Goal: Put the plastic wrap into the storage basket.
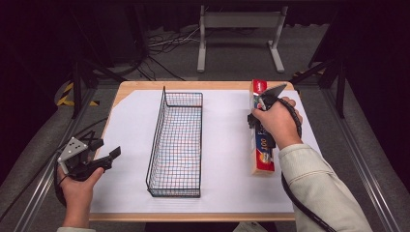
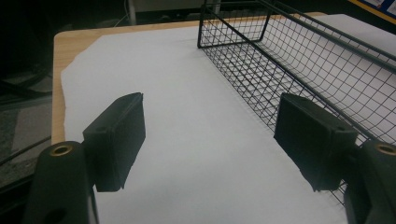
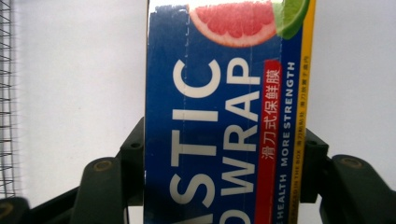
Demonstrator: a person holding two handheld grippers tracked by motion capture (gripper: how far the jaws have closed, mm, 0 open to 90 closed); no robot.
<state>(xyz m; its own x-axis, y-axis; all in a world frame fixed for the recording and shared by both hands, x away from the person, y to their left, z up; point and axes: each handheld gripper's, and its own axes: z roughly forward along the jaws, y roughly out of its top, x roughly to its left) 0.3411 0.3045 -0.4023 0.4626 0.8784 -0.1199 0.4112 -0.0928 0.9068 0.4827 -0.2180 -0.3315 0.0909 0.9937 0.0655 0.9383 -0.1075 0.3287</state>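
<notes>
On the table (image 1: 145,86), a light wooden top covered by a white paper sheet (image 1: 125,140), the high view places a long black wire-mesh basket (image 1: 176,145) just left of centre, its long axis running from 12 to 6 o'clock. At about 3 o'clock from the basket, well apart from it, is a long blue-and-red cardboard box of plastic wrap (image 1: 261,159), also lengthwise from 12 to 6 o'clock. The right hand (image 1: 275,121) comes in from 5 o'clock in a cream sleeve (image 1: 319,193) and holds the right gripper (image 1: 256,118) across the middle of the box. The left hand (image 1: 77,188) sits at 8 o'clock from the basket, at the paper's left edge, with the left gripper (image 1: 113,154) pointing towards 2 o'clock, apart from the basket.

Left gripper view: both black jaws rise from 6 o'clock and stand wide apart with bare white paper between them. The basket wall (image 2: 299,65) runs from 12 towards 4 o'clock, passing behind the right-hand jaw; contact cannot be judged. A wooden table corner shows at 10 o'clock.

Right gripper view: the box (image 3: 224,121) stands from 6 to 12 o'clock between the two jaws. Printed face reads "STIC WRAP", with a grapefruit slice at 12 o'clock and a yellow stripe at the right edge. Each jaw presses flat on a long side of the box: clamped. Basket mesh (image 3: 5,93) shows at 9 o'clock.
</notes>
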